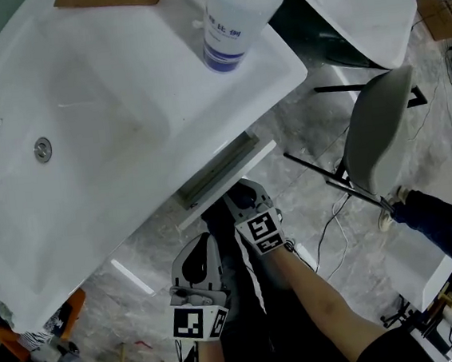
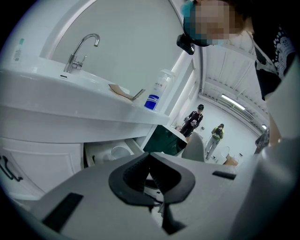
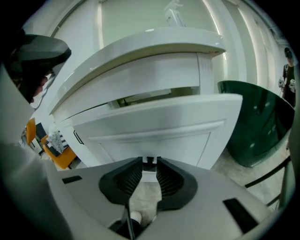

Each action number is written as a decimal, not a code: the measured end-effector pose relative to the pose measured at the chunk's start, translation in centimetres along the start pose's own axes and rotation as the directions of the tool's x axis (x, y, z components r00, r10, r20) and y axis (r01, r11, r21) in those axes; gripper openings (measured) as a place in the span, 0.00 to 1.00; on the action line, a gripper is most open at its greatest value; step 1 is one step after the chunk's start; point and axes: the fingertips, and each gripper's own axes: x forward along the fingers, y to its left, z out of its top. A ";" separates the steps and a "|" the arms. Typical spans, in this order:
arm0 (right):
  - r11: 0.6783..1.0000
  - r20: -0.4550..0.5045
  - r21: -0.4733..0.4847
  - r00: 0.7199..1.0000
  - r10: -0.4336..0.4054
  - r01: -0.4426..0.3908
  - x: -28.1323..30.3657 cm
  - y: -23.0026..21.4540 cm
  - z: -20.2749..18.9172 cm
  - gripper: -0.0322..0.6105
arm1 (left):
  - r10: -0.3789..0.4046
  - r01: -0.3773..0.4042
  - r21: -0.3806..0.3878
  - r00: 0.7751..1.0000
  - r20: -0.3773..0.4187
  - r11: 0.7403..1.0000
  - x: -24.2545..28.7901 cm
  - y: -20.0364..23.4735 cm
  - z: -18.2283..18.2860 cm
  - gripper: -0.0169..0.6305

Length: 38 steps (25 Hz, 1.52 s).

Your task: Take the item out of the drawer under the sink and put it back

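Plainly the item (image 2: 119, 152), a white round thing I cannot name more exactly, lies inside the open drawer (image 2: 136, 145) under the sink (image 2: 56, 89). It is up at about 10 o'clock from the left gripper (image 2: 150, 159) and well beyond its tip, touching nothing of it. The fingers (image 2: 131, 176) of that gripper are pressed together with nothing between them. That is the first hazard as I judge it: if they go in closed, they would knock the item along the drawer floor instead of taking it. Reaching in too high could also catch the underside of the sink, since the drawer is out only part of the way. In the head view the bottle (image 1: 229, 23) stands on the sink's rim at 12 o'clock of both grippers, and a hard bump from below might rock it. Further right, the right gripper (image 3: 149, 164) faces the drawer front from low down. Its fingers (image 3: 126, 180) stand apart, with a small piece at the front's lower edge sitting between their tips. I cannot tell whether the pads touch it yet. A shallow bite there could slip off when the drawer is moved, and a crooked pull could jam it. From this gripper the item is hidden behind the front panel, somewhere around 12 o'clock.
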 end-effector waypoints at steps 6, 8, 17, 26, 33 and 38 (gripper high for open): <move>0.999 0.045 -0.028 0.999 0.018 -0.017 -5.2 -0.5 3.6 0.08 | 0.019 -0.021 0.023 0.998 0.057 1.000 -1.6 -0.7 3.4 0.03; 0.999 0.065 -0.036 0.997 0.029 -0.026 -7.3 -0.6 5.5 0.08 | 0.030 -0.032 0.027 0.997 0.075 0.999 -2.4 -1.0 4.6 0.03; 0.996 0.207 -0.059 0.975 0.081 -0.070 -14.2 0.5 15.5 0.08 | 0.026 -0.038 0.074 0.986 0.163 0.997 -5.4 -4.4 10.6 0.03; 0.983 0.319 -0.124 0.933 0.168 -0.135 -19.2 2.9 22.2 0.08 | -0.045 0.001 0.152 0.957 0.286 0.988 -7.3 -8.7 16.4 0.03; 0.976 0.395 -0.150 0.895 0.207 -0.160 -22.4 3.7 25.4 0.08 | -0.088 0.020 0.217 0.946 0.312 0.976 -8.1 -10.8 17.9 0.03; 0.974 0.382 -0.185 0.903 0.195 -0.132 -23.4 4.1 25.8 0.08 | -0.112 0.026 0.258 0.939 0.324 0.966 -8.1 -11.3 18.4 0.03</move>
